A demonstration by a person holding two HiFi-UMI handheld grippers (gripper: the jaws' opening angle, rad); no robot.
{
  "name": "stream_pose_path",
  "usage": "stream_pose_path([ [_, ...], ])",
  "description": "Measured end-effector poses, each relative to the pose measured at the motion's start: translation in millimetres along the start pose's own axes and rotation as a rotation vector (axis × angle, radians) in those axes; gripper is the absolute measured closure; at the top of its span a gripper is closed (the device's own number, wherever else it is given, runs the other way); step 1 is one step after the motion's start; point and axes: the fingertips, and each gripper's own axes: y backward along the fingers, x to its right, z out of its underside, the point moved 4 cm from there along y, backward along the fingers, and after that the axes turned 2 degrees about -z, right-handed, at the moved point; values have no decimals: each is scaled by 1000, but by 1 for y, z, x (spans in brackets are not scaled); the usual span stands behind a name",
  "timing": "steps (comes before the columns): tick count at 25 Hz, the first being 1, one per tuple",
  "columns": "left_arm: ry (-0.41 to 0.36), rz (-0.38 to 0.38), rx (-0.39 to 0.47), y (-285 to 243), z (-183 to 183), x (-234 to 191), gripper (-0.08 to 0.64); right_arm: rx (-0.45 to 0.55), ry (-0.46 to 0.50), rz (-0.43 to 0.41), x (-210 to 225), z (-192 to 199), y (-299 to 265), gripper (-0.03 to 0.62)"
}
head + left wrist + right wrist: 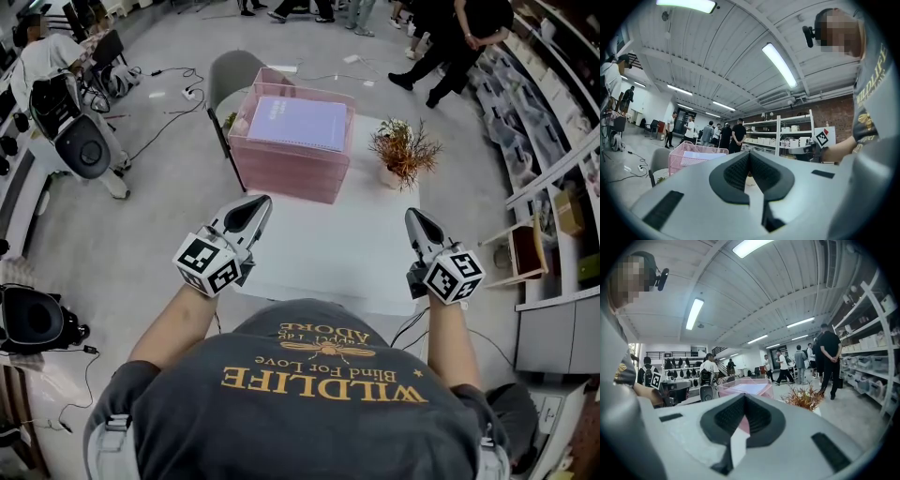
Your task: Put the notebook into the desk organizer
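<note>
A lavender spiral notebook (298,123) lies flat in the top tray of the pink mesh desk organizer (286,173) at the far side of the white table (347,253). My left gripper (260,203) hovers over the table's near left corner, jaws shut and empty. At the near right edge my right gripper (413,216) is also shut with nothing in it. Both point level towards the organizer, well short of it. The left gripper view shows the organizer (689,157) beyond the closed jaws; the right gripper view shows the organizer (745,387) too.
A small pot of dried reddish twigs (403,150) stands on the table right of the organizer. A grey chair (234,70) sits behind the table. Shelving (553,187) runs along the right. Several people stand at the back, and cables lie on the floor at left.
</note>
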Motion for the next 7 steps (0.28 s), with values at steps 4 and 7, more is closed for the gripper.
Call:
stream_pose_path([
  [4, -1, 3, 0, 2, 2, 1, 558, 2, 3, 3, -1, 1, 1, 594],
  [7, -2, 4, 0, 4, 2, 3, 558, 2, 7, 4, -1, 1, 4, 594],
])
